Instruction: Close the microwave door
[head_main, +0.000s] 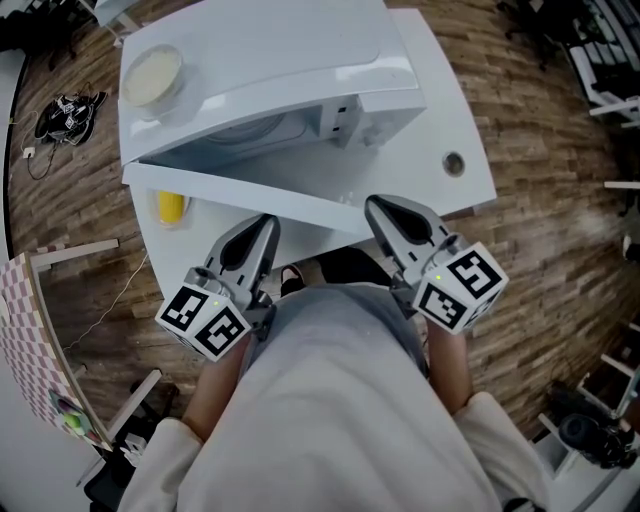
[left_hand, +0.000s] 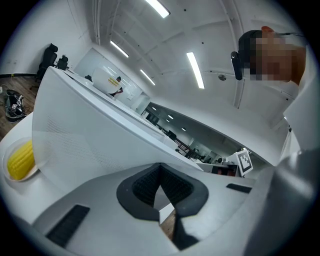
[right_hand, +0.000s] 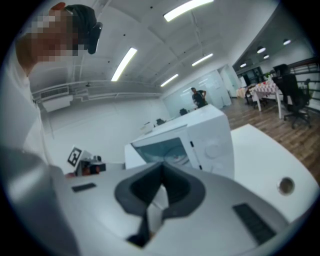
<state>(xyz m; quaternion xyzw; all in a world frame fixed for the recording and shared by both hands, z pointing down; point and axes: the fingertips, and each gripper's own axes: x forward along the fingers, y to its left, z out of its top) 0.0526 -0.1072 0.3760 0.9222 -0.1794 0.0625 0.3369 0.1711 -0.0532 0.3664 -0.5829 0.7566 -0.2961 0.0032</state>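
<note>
White table (head_main: 455, 110), microwave (head_main: 290, 50) door (head_main: 250, 192) open — cavity mostly hidden, left gripper (head_main: 266, 224), right gripper (head_main: 374, 205) both clenched, empty

The white box-shaped microwave (head_main: 290, 60) (right_hand: 212, 135) was seen steeply from overhead in the head view and, low and close, from both upward-tilted gripper views.

The microwave (head_main: 290, 50) stands on the table (head_main: 455, 130), its door (head_main: 240, 195) swung out in front.

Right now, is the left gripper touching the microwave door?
Cannot tell. In the head view the left gripper overlaps the edge of the microwave door; the left gripper view shows the door close ahead, but neither contact nor gap.
</note>
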